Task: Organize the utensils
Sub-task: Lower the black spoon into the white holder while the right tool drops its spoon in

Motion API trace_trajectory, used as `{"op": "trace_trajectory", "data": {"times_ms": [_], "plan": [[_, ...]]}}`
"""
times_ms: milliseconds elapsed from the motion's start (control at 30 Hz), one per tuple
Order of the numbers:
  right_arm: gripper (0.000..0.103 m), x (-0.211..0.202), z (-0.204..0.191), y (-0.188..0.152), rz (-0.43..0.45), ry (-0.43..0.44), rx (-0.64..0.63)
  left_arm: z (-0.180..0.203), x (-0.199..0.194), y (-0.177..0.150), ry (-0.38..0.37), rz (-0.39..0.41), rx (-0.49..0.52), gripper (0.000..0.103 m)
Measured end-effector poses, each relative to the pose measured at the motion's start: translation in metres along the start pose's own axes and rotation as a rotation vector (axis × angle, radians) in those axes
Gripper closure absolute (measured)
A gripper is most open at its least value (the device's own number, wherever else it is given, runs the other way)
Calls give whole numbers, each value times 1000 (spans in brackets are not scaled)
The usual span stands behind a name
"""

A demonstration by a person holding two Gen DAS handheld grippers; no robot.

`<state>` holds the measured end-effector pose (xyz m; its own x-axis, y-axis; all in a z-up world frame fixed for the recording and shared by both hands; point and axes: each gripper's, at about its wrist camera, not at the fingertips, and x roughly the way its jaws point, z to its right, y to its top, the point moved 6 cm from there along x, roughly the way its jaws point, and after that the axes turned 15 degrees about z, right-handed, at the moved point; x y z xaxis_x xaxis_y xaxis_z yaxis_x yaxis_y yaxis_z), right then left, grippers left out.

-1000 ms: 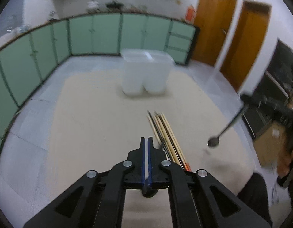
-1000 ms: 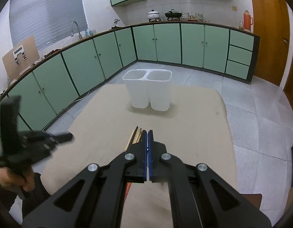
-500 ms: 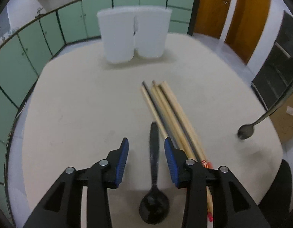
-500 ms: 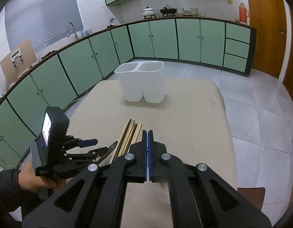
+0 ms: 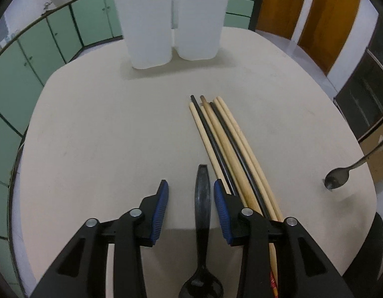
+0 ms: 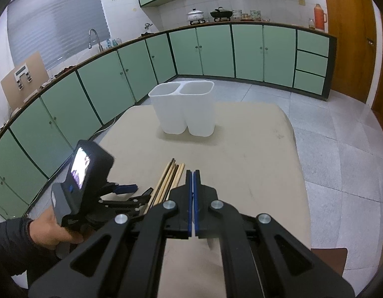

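Tabletop [image 5: 104, 134]: black spoon [image 5: 202, 198] between spread left gripper [image 5: 190, 193] fingers.

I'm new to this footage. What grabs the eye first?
The open left gripper straddles the handle of a black plastic spoon lying on the beige table. Beside it lies a bundle of wooden and black chopsticks; behind stands a white two-compartment plastic holder.

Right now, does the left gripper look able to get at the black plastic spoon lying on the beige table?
Probably yes. The left gripper is open, and the black plastic spoon has its handle lying between the fingers with nothing over it. The bundle of wooden and black chopsticks lies close beside the right-hand finger and could get nudged.
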<state>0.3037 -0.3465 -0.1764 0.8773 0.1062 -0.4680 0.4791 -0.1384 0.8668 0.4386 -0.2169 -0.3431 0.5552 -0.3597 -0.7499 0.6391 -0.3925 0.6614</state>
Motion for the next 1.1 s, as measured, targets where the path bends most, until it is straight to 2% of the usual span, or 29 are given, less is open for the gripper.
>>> {"op": "trace_trajectory", "data": {"times_ms": [67, 100, 133, 267, 433, 700, 933, 1100], "plan": [[103, -2, 0, -1, -1, 0, -3, 1, -1, 1, -5, -13, 14, 71], [103, -2, -1, -1, -3, 0, -4, 2, -1, 2, -16, -19, 15, 88], [103, -3, -1, -2, -3, -1, -6, 3, -2, 2, -22, -22, 14, 90], [103, -4, -1, -2, -4, -4, -5, 4, -10, 7, -48, 13, -6, 90], [103, -5, -2, -1, -4, -6, -13, -1, -65, 25, -108, 206, -52, 90], [103, -5, -6, 4, 0, 2, -24, -24, -134, 48, -130, 440, -142, 90], [103, -11, -12, 6, 9, 6, -37, -19, -137, 53, -118, 464, -144, 90], [103, -7, -11, 10, 5, 14, -27, -27, -140, 66, -138, 520, -168, 90]]}}
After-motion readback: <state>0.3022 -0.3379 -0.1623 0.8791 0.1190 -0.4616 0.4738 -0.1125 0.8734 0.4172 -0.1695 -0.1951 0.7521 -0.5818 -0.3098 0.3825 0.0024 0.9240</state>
